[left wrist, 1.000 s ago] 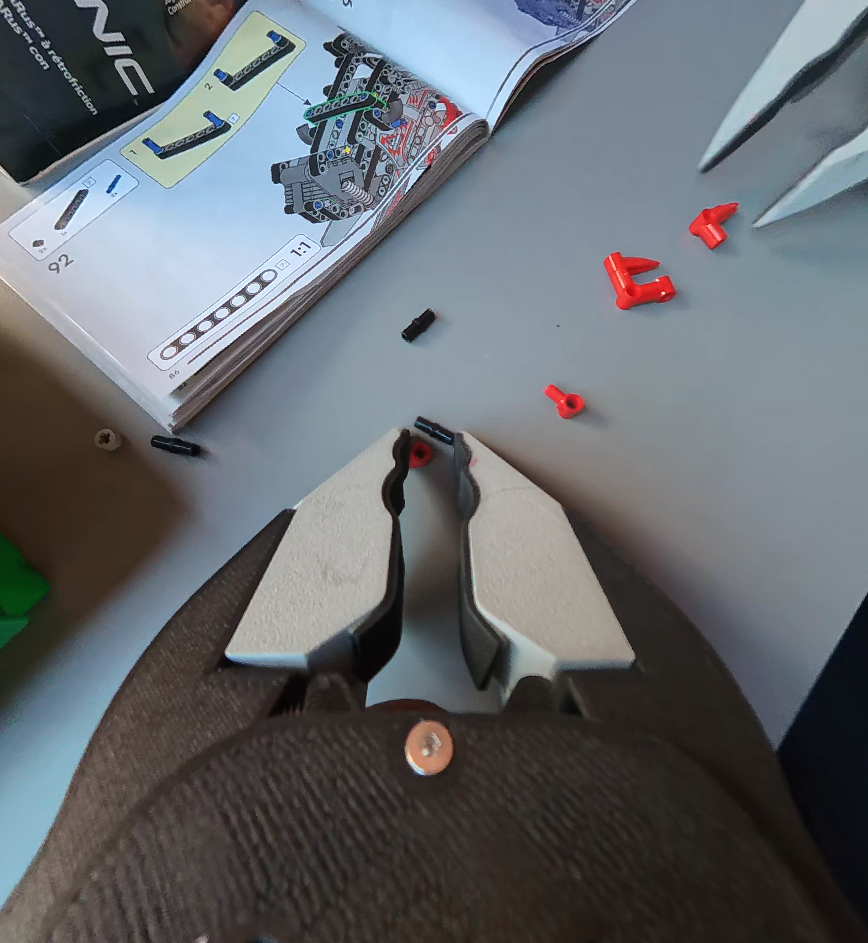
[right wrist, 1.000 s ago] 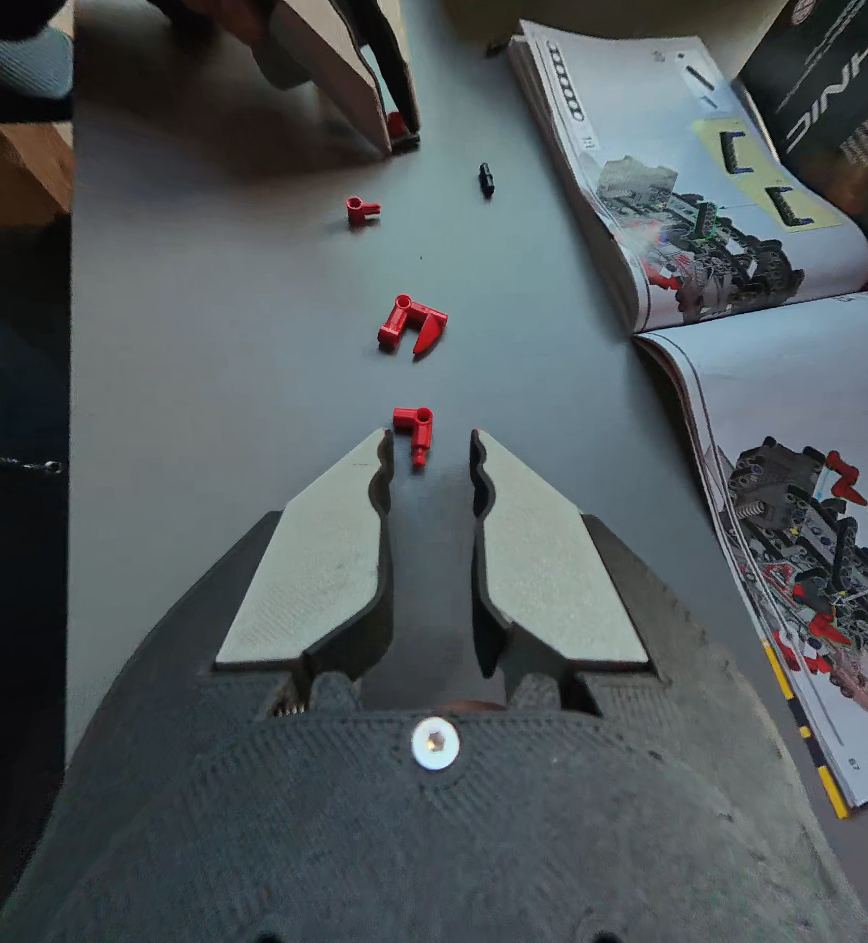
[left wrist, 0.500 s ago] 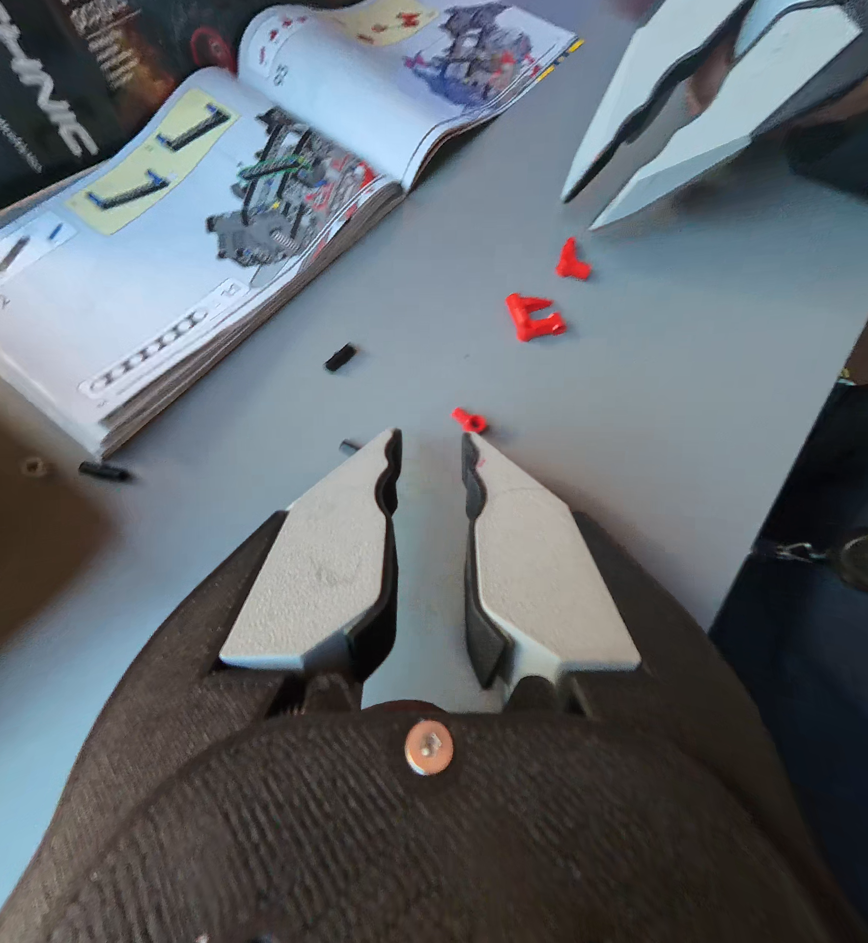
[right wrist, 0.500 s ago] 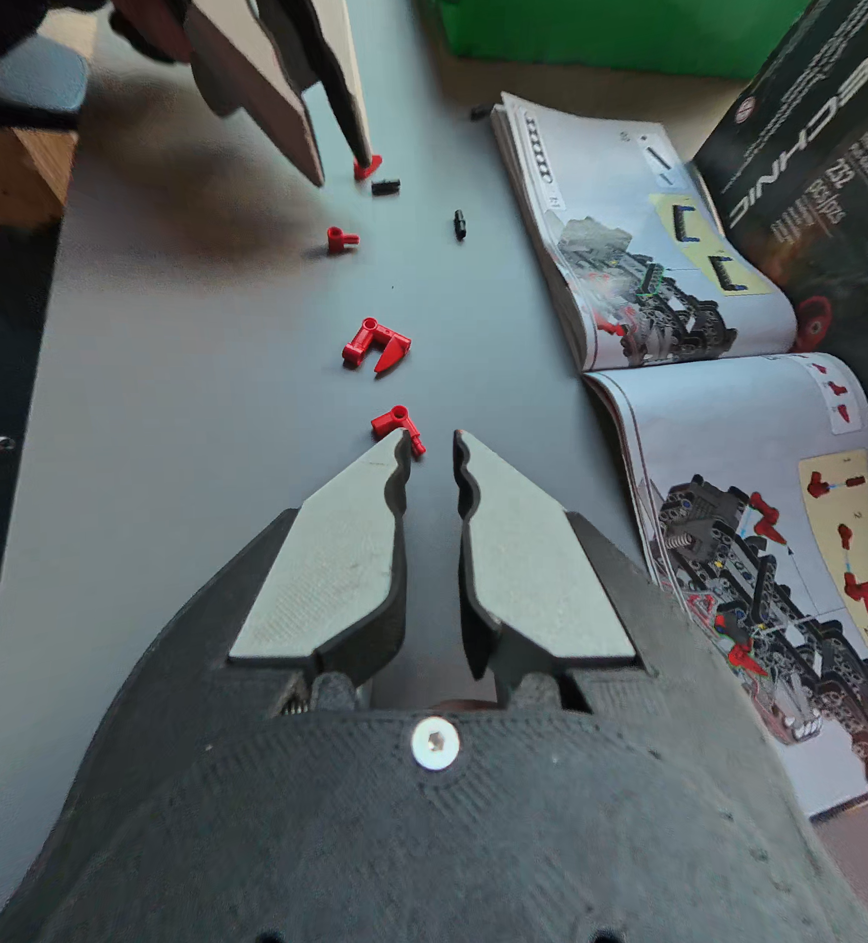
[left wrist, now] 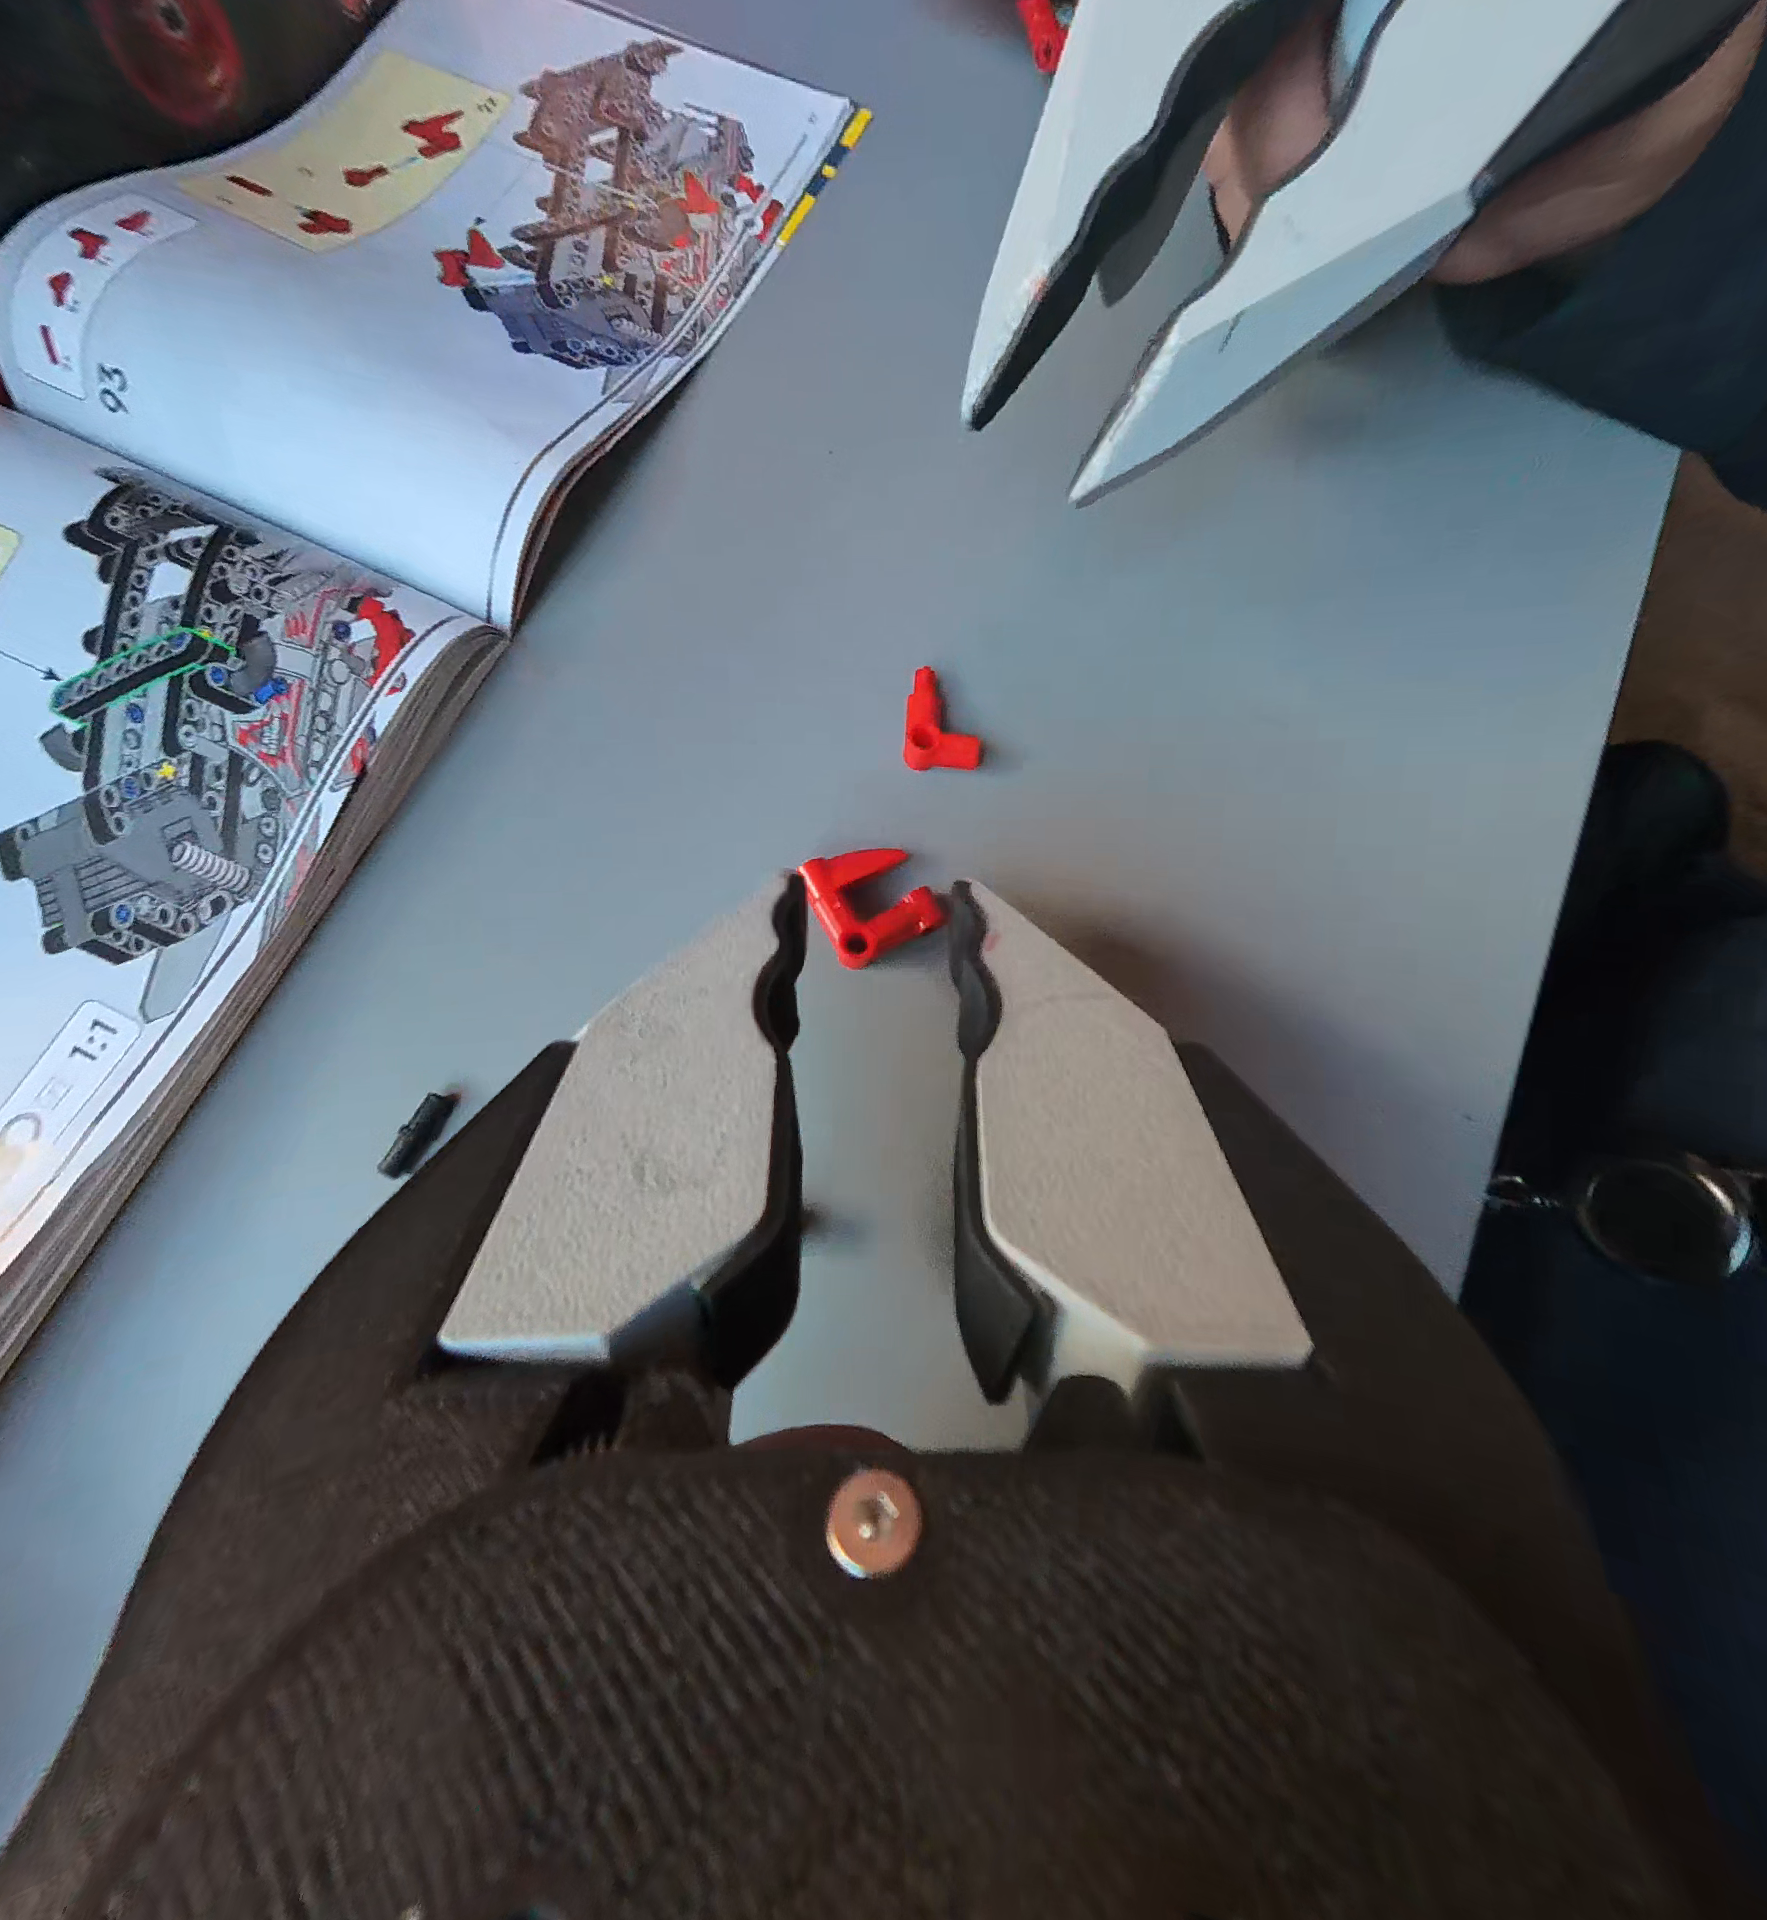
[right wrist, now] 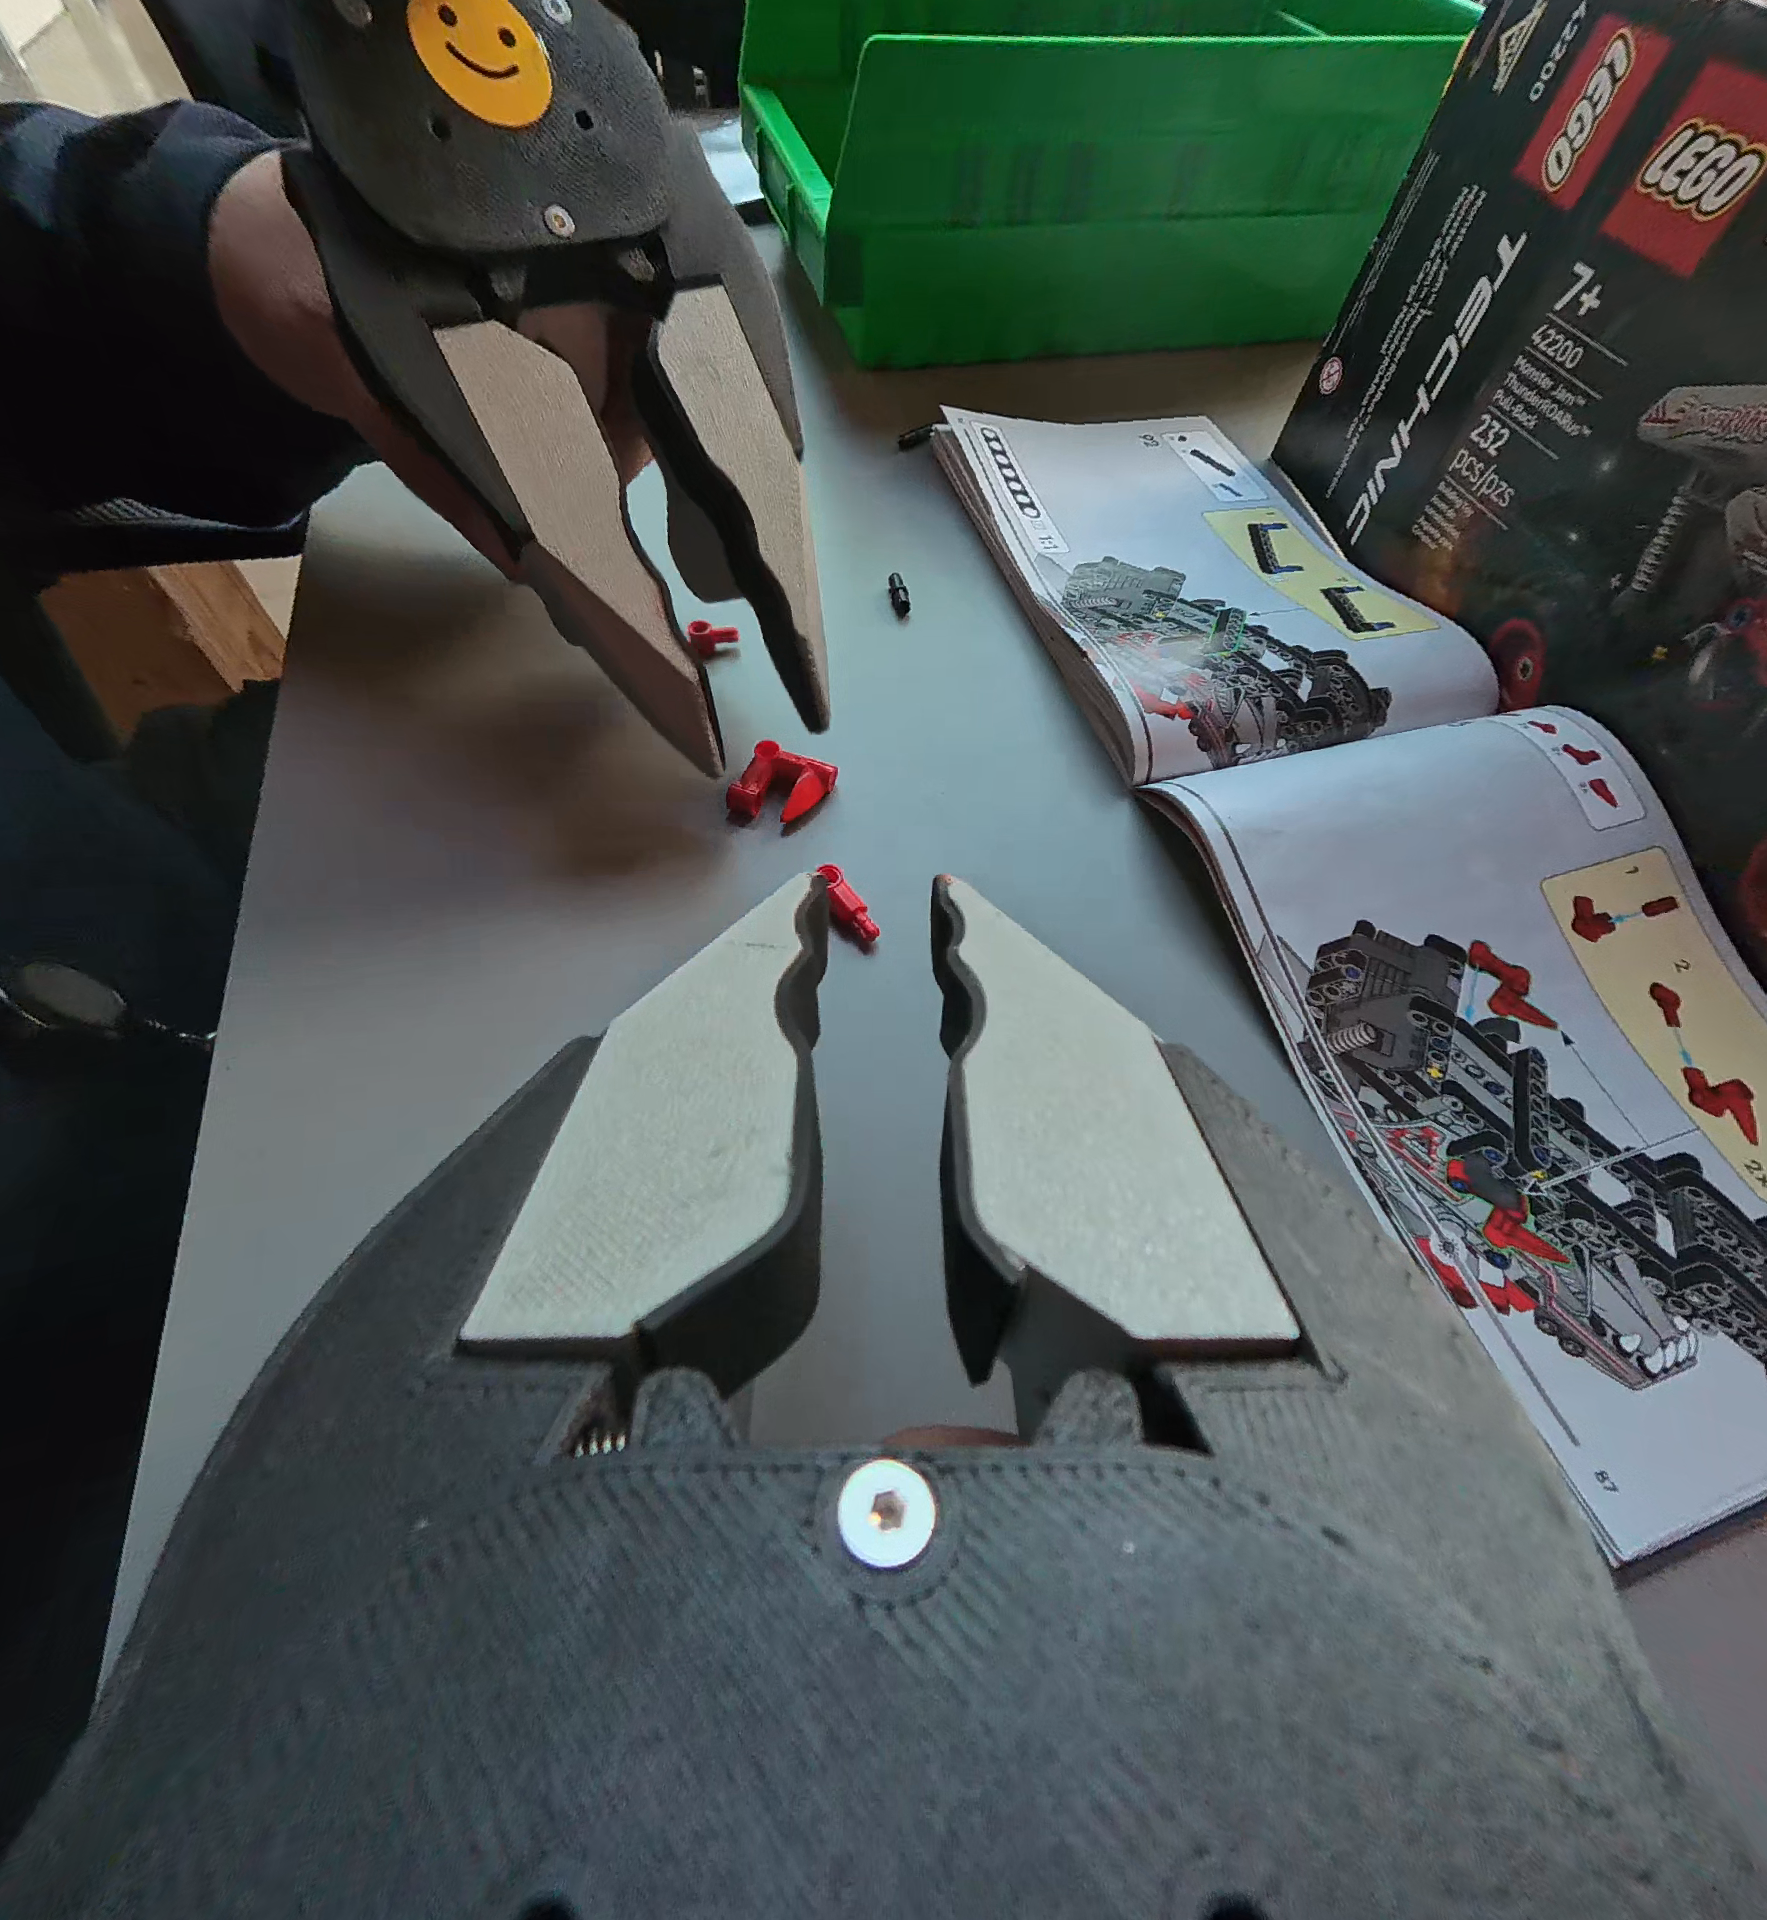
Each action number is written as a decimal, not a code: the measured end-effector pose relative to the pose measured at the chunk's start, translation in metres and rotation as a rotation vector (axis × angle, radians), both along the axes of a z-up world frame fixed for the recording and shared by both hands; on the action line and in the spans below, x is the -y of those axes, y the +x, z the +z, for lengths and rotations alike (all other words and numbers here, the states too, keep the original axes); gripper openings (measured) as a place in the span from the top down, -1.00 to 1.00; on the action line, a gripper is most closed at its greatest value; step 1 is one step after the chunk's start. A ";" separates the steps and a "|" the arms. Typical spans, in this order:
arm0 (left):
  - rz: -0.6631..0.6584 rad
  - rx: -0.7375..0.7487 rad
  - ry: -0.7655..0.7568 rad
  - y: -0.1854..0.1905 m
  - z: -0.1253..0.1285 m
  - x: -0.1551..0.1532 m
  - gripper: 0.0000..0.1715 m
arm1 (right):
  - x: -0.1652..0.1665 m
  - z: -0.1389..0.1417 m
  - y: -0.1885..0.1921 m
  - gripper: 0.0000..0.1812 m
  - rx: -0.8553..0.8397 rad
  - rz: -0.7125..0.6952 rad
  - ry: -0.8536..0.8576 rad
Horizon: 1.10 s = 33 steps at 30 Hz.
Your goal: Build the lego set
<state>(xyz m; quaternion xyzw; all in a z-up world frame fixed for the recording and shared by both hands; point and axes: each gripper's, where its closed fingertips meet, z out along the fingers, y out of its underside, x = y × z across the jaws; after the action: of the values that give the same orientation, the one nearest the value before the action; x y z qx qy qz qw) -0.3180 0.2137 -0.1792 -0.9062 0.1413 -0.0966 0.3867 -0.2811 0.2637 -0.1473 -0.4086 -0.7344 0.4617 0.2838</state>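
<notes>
In the left wrist view, the left gripper (left wrist: 874,899) is seen low over the grey desk (left wrist: 1222,675) with its jaws apart and nothing clamped. A red claw-shaped piece (left wrist: 863,902) lies on the desk right at the open tips, between them. A red angled connector (left wrist: 933,729) is set on the desk a little beyond it, apart from it. A black pin (left wrist: 417,1132) lies on the desk beside the gripper's left flank, near the edge of the open instruction booklet (left wrist: 266,436), which is spread along the left side. The right gripper (left wrist: 1045,457) is seen at the upper right, held above the desk, its jaws apart and empty.

In the right wrist view, the right gripper (right wrist: 877,883) is shown with its jaws apart, nothing gripped. The red angled connector (right wrist: 848,904) lies on the desk (right wrist: 422,831) just beside the left fingertip, within the gap. The red claw-shaped piece (right wrist: 780,781) is found farther on, just beside the tips of the left gripper (right wrist: 770,743), whose jaws are spread. A small red connector (right wrist: 713,636) is seen on the desk behind those jaws, and the black pin (right wrist: 898,593) lies to their right. The booklet (right wrist: 1378,831) is laid open at the right, with a set box (right wrist: 1627,364) standing behind it and a green bin (right wrist: 1066,177) at the far end.
</notes>
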 end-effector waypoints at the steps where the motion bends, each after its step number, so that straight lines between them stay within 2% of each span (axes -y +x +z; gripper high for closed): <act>1: -0.002 -0.001 -0.011 0.001 -0.002 0.000 0.72 | 0.000 0.000 0.000 0.83 0.000 0.002 0.000; 7: -0.005 -0.028 -0.065 0.003 -0.014 0.003 0.72 | 0.007 -0.009 0.001 0.80 0.051 0.041 0.035; 21: 0.065 -0.058 -0.050 0.003 -0.015 0.007 0.73 | 0.008 -0.011 0.000 0.81 0.047 0.037 0.058; 27: 0.062 -0.030 -0.056 0.007 -0.015 0.008 0.64 | 0.023 -0.006 -0.015 0.84 0.072 -0.014 -0.041; 33: 0.079 -0.083 -0.048 0.000 -0.016 0.004 0.73 | 0.037 -0.017 -0.024 0.84 0.132 -0.018 -0.007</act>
<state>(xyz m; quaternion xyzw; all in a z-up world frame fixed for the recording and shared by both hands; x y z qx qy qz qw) -0.3176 0.2100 -0.1949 -0.9233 0.1190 -0.0469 0.3622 -0.3051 0.2270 -0.1640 -0.4457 -0.7461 0.4339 0.2376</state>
